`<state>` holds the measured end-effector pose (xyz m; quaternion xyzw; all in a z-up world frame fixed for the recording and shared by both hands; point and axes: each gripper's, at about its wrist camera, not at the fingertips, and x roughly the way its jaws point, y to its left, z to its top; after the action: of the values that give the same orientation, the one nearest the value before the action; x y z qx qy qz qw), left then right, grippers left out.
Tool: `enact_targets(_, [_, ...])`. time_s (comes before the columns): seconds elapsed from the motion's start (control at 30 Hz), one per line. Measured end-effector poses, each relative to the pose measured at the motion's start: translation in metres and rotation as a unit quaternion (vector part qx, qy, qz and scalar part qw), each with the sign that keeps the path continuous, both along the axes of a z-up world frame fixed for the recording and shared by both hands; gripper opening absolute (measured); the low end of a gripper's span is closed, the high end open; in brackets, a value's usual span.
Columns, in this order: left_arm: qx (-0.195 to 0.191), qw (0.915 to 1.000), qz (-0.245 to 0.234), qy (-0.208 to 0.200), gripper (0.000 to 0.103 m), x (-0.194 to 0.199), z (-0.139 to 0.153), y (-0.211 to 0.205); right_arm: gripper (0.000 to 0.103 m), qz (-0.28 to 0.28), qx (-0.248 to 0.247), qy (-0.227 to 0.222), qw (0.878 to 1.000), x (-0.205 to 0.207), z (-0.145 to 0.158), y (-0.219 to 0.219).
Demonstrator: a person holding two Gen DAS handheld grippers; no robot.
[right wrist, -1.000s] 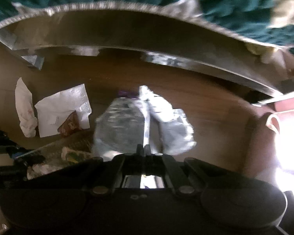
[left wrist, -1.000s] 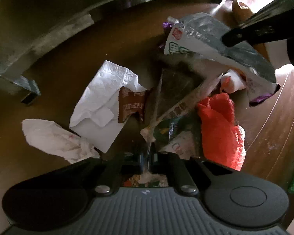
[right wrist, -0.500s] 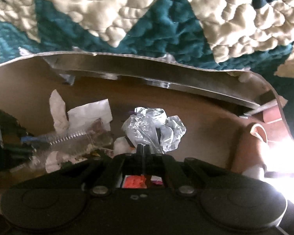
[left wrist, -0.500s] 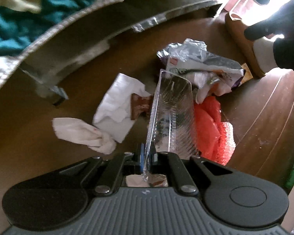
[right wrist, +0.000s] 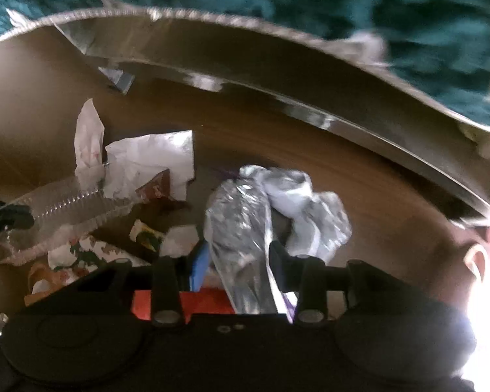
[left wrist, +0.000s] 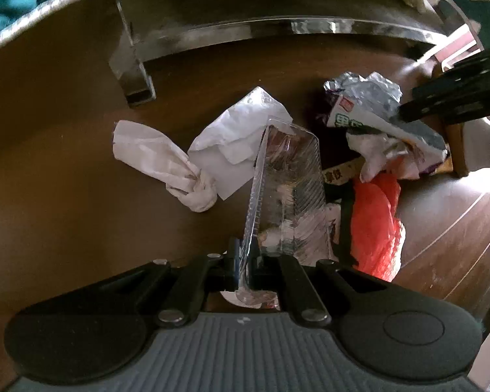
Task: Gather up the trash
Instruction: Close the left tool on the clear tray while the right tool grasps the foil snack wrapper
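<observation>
Pinching clear tray (left wrist: 287, 196) tight in left gripper (left wrist: 243, 268), centre frame. Right gripper (right wrist: 238, 261) parted around foil wrapper (right wrist: 241, 215); best closed low before lifting.

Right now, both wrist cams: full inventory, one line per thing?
clear plastic tray: 1, transparent, ribbed, held up over the pile in the left gripper
silver foil wrapper: 1, silver with purple edge, between the right gripper's fingers
flat white paper: 1, white, on the floor behind the tray
twisted tissue: 1, white, left of the flat paper
brown snack wrapper: 1, brown, on the flat paper's edge
red plastic bag: 1, red-orange, right of the tray
wooden floor: 1, brown, under everything
metal frame: 1, silver, curving along the back
teal quilt: 1, teal and cream, beyond the frame
left gripper: 1, black, shut on the tray
right gripper: 1, black, jaws parted around the wrapper
</observation>
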<state>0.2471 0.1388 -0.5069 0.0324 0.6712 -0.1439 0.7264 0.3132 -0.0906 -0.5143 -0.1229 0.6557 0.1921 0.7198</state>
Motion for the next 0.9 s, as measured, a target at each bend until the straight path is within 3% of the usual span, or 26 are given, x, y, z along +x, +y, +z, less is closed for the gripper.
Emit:
enact_targets(0.27, [-0.018,0.9997,0.016,-0.003,0.004,0.006,0.000,-0.002,0.036,0.044,-0.009,0.012,0.999,0.004,-0.041,0.043])
enact_targets(0.37, [-0.020,0.9996,0.022,-0.001,0.004,0.007,-0.001,-0.001,0.034,0.025,-0.024,0.018,0.999,0.011,-0.054,0.045])
enact_targets(0.43, [-0.019,0.9996,0.023,0.000,0.004,0.007,-0.003,-0.001,0.024,-0.007,-0.027,0.032,0.999,0.018,-0.062,0.041])
enact_targets(0.47, [-0.019,0.9995,0.024,0.000,0.004,0.007,-0.003,-0.002,0.010,-0.019,-0.030,0.038,0.999,0.020,-0.066,0.040])
enact_targets(0.57, [-0.020,0.9996,0.021,0.001,0.004,0.007,-0.004,-0.003,0.000,-0.034,-0.023,0.049,0.998,0.020,-0.072,0.038])
enact_targets(0.7, [-0.021,0.9997,0.015,0.000,0.004,0.007,-0.004,-0.005,0.000,-0.013,-0.023,0.014,1.000,0.013,-0.058,0.037])
enact_targets(0.9, [-0.021,0.9997,0.003,-0.012,0.004,0.008,0.007,-0.005,0.000,-0.012,-0.009,-0.029,0.999,-0.001,-0.006,0.019])
